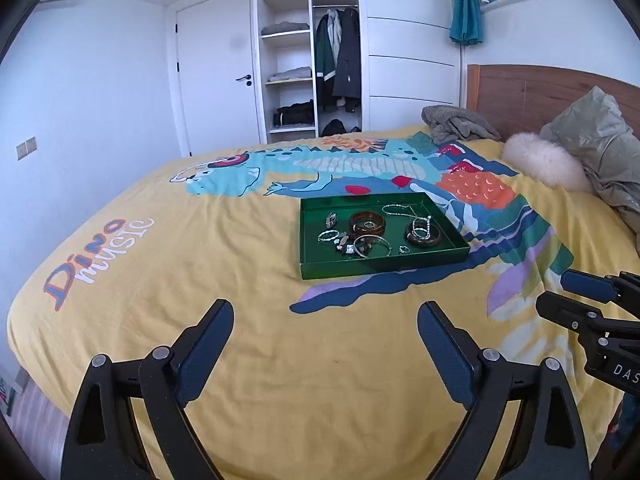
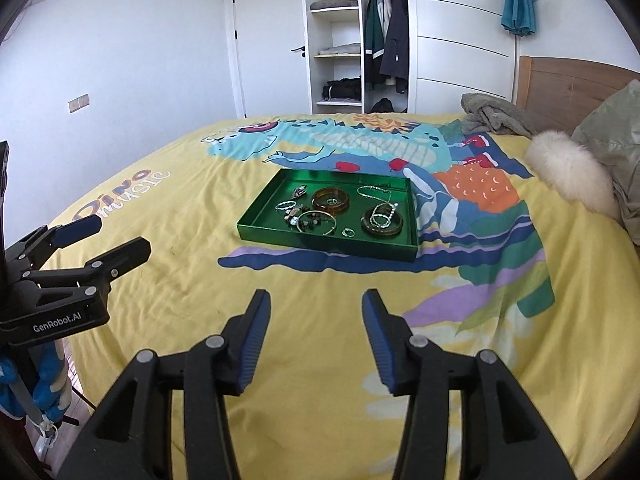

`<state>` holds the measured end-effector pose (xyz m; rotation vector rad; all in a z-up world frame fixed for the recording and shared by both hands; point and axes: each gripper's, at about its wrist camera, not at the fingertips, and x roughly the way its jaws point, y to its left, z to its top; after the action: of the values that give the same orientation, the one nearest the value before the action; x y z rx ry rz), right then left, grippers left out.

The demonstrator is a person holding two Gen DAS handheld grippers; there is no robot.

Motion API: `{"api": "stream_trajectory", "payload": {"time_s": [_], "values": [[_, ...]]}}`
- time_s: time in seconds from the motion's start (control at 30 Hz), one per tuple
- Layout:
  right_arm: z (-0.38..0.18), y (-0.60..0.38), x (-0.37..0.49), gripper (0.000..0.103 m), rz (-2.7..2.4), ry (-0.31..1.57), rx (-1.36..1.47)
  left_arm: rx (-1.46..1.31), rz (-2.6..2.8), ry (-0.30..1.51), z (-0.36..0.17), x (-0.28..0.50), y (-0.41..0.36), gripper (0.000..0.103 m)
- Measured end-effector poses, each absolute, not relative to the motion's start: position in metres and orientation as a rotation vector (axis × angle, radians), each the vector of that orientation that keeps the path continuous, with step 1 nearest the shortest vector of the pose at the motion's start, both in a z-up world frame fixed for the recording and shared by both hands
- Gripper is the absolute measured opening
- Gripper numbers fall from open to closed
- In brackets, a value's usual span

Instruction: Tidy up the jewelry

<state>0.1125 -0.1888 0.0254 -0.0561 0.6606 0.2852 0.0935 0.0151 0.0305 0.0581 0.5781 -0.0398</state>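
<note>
A shallow green tray (image 1: 380, 268) lies on the yellow dinosaur bedspread (image 1: 240, 280), ahead of both grippers. It holds two brown bangles (image 1: 353, 221) (image 1: 434, 240), a silver chain (image 1: 400, 209) draped over one bangle, a thin silver bangle (image 1: 372, 255), a small ring (image 1: 404, 249) and several small pieces at its left. My left gripper (image 1: 326, 306) is open wide and empty, short of the tray. My right gripper (image 2: 316, 294) is open and empty, with the tray (image 2: 328, 246) beyond its tips. Each gripper shows at the edge of the other's view.
A grey garment (image 1: 460, 124), a white fur trim (image 1: 544, 166) and an olive jacket (image 1: 600, 140) lie near the wooden headboard (image 1: 532, 92). Beyond the bed stand an open wardrobe (image 1: 308, 60) and a white door (image 1: 216, 72). The bed edge runs along the lower left.
</note>
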Motion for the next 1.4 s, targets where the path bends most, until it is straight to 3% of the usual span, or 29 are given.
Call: {"api": "stream_trajectory", "payload": {"time_s": [0.53, 1.13, 1.4], "values": [[0.034, -0.199, 0.021, 0.051, 0.223, 0.567, -0.049, 0.100, -0.006, 0.492, 0.039, 0.016, -0.002, 0.102], [0.039, -0.210, 0.002, 0.054, 0.171, 0.525, -0.039, 0.103, 0.010, 0.424, 0.047, -0.016, -0.015, 0.103], [0.032, -0.219, 0.009, 0.063, 0.131, 0.529, -0.022, 0.082, 0.014, 0.439, 0.043, -0.011, -0.011, 0.103]]}}
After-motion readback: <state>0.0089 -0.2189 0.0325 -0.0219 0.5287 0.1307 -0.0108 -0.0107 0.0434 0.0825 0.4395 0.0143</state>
